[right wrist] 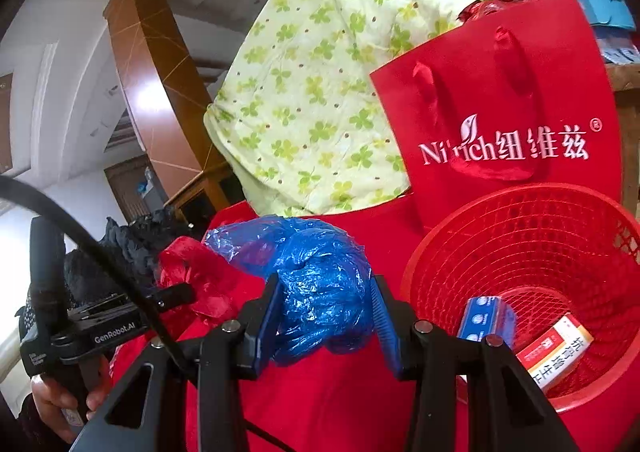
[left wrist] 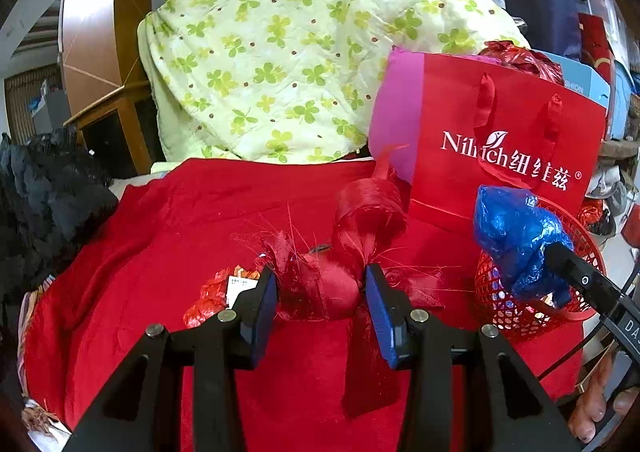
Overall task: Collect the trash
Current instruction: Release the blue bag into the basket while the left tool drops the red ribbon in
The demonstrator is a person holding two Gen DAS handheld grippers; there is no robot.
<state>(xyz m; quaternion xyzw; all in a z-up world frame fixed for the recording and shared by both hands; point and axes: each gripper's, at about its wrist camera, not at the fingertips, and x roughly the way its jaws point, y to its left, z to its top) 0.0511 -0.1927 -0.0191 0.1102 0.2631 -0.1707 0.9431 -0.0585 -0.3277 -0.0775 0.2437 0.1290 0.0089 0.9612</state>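
Note:
My left gripper (left wrist: 322, 296) has its blue pads on both sides of a crumpled red ribbon bow (left wrist: 340, 276) lying on the red cloth (left wrist: 160, 252); the pads touch it. My right gripper (right wrist: 326, 316) is shut on a crumpled blue plastic bag (right wrist: 316, 280) and holds it just left of the red mesh basket (right wrist: 532, 252). The blue bag (left wrist: 516, 240) and basket (left wrist: 504, 308) also show in the left wrist view. The basket holds a blue box (right wrist: 484, 316) and a red-and-white box (right wrist: 556, 352). A red foil wrapper (left wrist: 208, 296) lies left of the left gripper.
A red paper gift bag (left wrist: 500, 140) stands behind the basket. A green clover-print quilt (left wrist: 300, 52) is piled at the back. Black fabric (left wrist: 48, 204) lies at the left edge. A wooden pillar (right wrist: 160, 92) stands behind.

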